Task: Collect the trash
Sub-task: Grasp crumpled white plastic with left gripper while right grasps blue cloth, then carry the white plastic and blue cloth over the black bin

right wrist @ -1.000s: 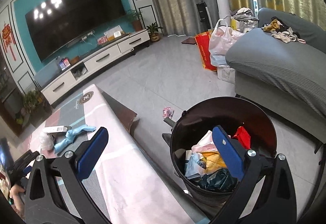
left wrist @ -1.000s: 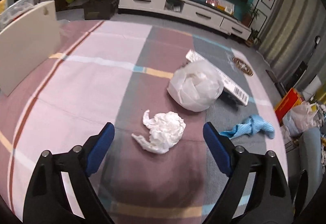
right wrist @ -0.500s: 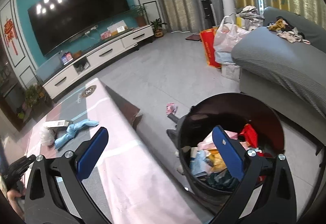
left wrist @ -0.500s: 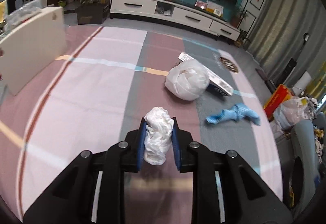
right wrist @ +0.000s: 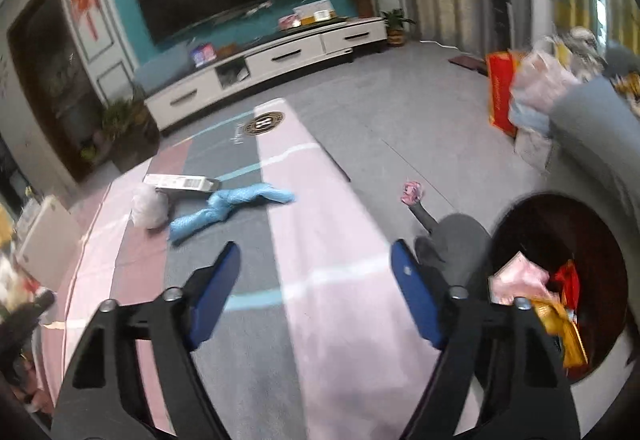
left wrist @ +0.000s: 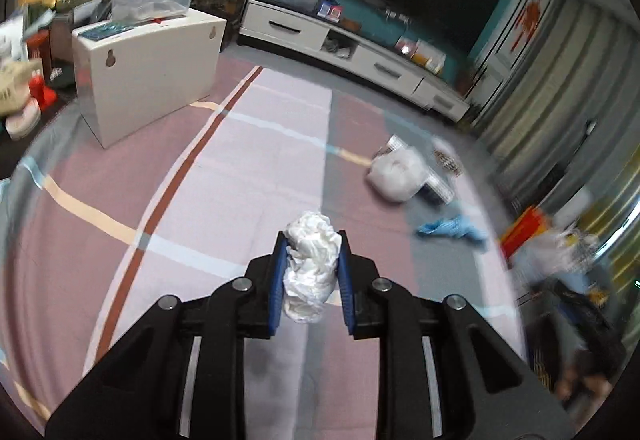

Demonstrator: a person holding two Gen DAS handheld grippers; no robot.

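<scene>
The left gripper (left wrist: 311,272) pinches a crumpled white paper wad (left wrist: 311,270) between its blue fingers (left wrist: 279,286), above the pink-and-grey striped table (left wrist: 248,176). The right gripper (right wrist: 316,292) has just been narrowing its fingers with nothing between them, left of the round black trash bin (right wrist: 600,240). A twisted blue cloth (right wrist: 232,206) lies on the table beyond them.

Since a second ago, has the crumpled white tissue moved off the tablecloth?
Yes. The crumpled white tissue lay on the striped tablecloth between open jaws; now the left gripper is shut on it, lifted clear of the cloth.
</scene>
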